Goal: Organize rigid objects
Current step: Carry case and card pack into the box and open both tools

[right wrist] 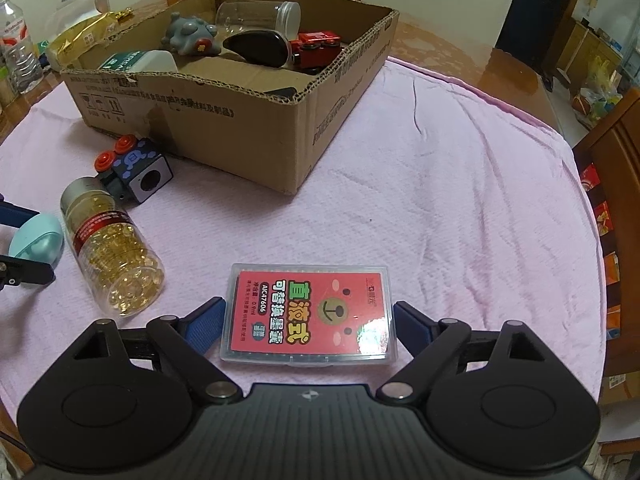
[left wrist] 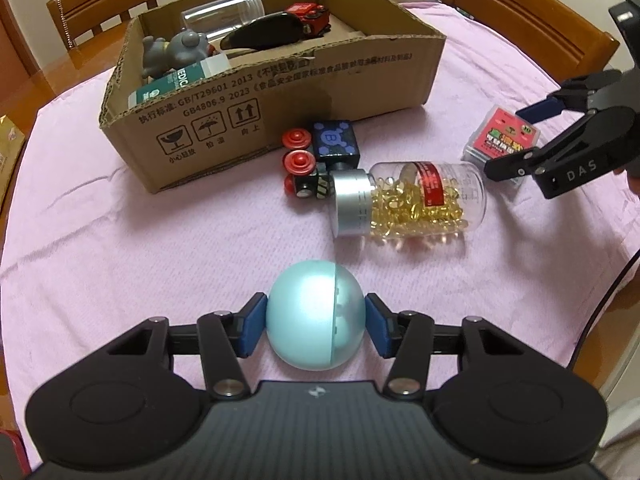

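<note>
Clamping egg: the left gripper has both blue pads pressed on the sides of a pale teal egg-shaped case, near the front edge of the pink-clothed table.
Cardboard box: an open carton toward the table's far left corner holds a grey toy figure, a clear empty jar, a glossy black oval object, a red toy vehicle and a green-and-white medicine box.
Toy train car: a black-and-blue block with red wheels lies just in front of the carton, touching the bottle's cap.
Capsule bottle: a clear bottle of golden capsules with a silver cap lies on its side at mid-table.
Cartridge case: a flat clear case with a red bear label lies near the front edge, right of the bottle.
Right gripper: the right gripper straddles the case, jaws parted; the pads sit close beside its short sides without visibly pressing.
</note>
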`<action>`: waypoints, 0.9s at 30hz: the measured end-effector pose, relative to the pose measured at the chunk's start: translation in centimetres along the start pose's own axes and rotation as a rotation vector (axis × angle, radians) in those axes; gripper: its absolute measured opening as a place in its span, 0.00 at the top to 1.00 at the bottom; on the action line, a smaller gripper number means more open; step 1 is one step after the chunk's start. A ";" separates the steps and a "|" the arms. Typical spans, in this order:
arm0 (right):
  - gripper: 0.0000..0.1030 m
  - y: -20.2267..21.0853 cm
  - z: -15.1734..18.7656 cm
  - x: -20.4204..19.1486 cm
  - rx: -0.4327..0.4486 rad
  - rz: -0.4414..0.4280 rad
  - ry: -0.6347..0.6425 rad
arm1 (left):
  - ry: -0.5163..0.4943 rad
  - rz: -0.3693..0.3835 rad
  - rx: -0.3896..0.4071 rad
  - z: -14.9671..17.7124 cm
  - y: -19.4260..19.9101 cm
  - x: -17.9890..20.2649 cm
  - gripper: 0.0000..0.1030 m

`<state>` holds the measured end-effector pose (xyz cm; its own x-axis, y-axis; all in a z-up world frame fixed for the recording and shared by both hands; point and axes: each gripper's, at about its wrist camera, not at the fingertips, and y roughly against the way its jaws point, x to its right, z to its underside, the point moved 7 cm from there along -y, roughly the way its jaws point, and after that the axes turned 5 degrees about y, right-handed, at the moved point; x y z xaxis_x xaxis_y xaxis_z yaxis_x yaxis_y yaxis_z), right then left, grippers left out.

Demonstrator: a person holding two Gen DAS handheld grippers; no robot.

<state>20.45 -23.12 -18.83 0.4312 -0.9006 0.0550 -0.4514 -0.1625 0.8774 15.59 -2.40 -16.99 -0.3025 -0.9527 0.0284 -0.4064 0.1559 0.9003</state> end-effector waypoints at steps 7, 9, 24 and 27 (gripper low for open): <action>0.11 1.0 -0.3 0.1 -0.005 -0.017 0.019 | -0.047 0.005 -0.013 -0.2 1.0 0.3 0.50; 0.11 1.5 -0.5 0.1 -0.002 -0.021 0.027 | -0.056 0.011 -0.014 -0.3 1.3 0.4 0.50; 0.11 6.3 -3.5 0.8 0.052 -0.080 0.048 | -0.095 0.065 0.090 -6.5 6.7 0.4 0.50; 0.11 7.3 -4.6 1.0 0.081 -0.085 0.052 | -0.105 0.060 0.148 -9.3 7.2 0.5 0.50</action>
<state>21.17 -23.35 -10.16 0.5099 -0.8602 0.0088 -0.4724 -0.2714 0.8386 20.48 -4.18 -6.46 -0.4154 -0.9092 0.0271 -0.5052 0.2554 0.8244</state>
